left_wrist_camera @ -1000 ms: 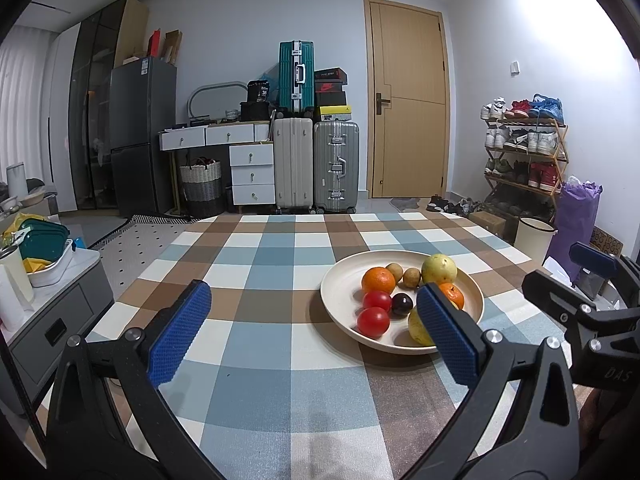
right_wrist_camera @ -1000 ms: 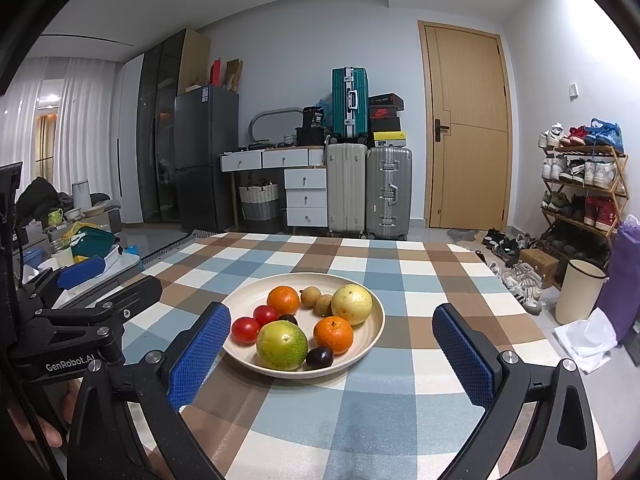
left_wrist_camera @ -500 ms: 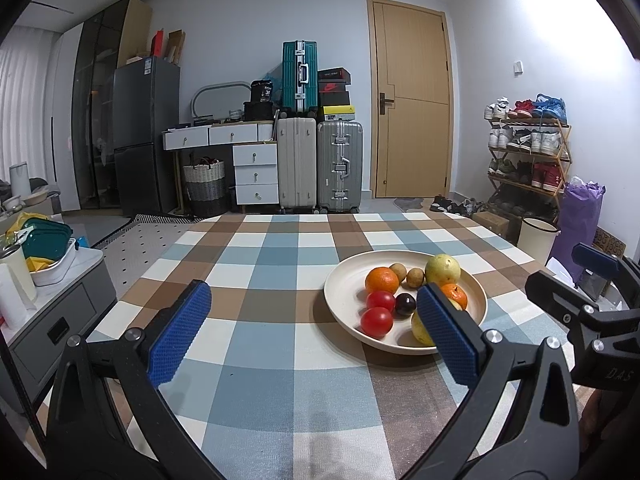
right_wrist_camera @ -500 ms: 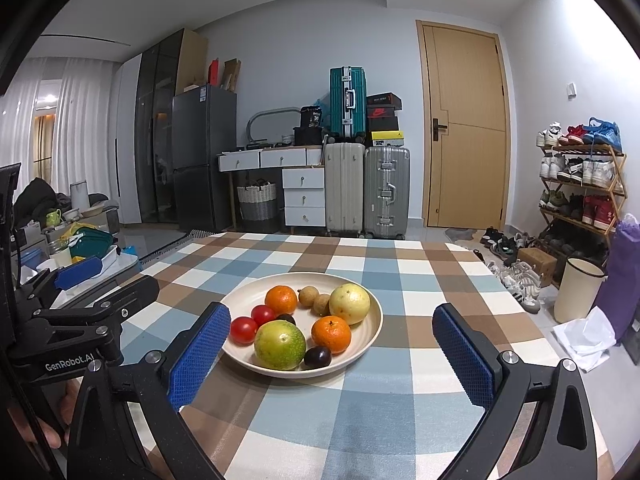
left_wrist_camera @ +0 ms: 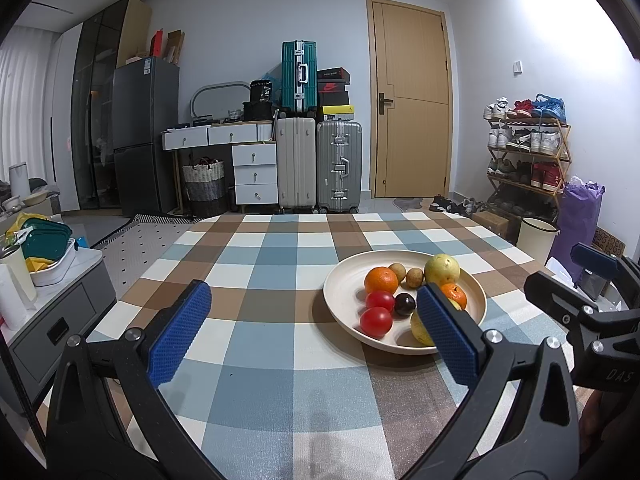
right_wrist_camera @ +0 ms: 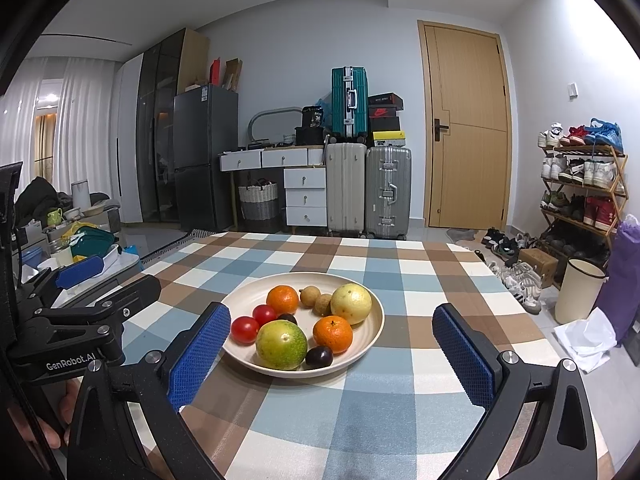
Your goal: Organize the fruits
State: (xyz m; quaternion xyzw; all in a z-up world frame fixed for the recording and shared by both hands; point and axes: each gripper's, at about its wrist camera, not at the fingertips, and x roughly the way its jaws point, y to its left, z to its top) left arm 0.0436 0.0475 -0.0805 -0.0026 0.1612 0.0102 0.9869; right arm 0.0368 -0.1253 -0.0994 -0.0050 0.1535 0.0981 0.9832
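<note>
1. Ahead of both grippers stretches the checked tablecloth (right_wrist_camera: 360, 408), blue, brown and white, covering the table.
2. Straight in front of the right gripper (right_wrist_camera: 332, 354) sits the cream plate (right_wrist_camera: 372, 332) of fruit. From the left gripper (left_wrist_camera: 312, 330) the same plate (left_wrist_camera: 344, 300) lies ahead and to its right, partly behind that gripper's right finger.
3. Both grippers hang above the cloth with blue pads spread wide, holding nothing and touching no fruit.
4. The right view shows the whole green-yellow fruit (right_wrist_camera: 281, 345) at the plate's near edge. The left view hides most of it behind the blue pad (left_wrist_camera: 446, 336).
5. Behind it lie a pale yellow fruit (right_wrist_camera: 351, 303), two oranges (right_wrist_camera: 333, 334) and two red tomatoes (right_wrist_camera: 245, 330).
6. Smaller still are two brown round fruits (right_wrist_camera: 316, 300) and two dark plum-like fruits (right_wrist_camera: 319, 357). The left view shows only one dark fruit (left_wrist_camera: 405, 304).
7. Each view catches the other gripper's black frame at its edge, and the right view alone shows part of a hand (right_wrist_camera: 60, 420) at its lower left, under the other gripper's frame.
8. Against the earlier frames, the plate sits slightly further right in the left view and slightly lower left in the right view, while the pads keep the same spread.
</note>
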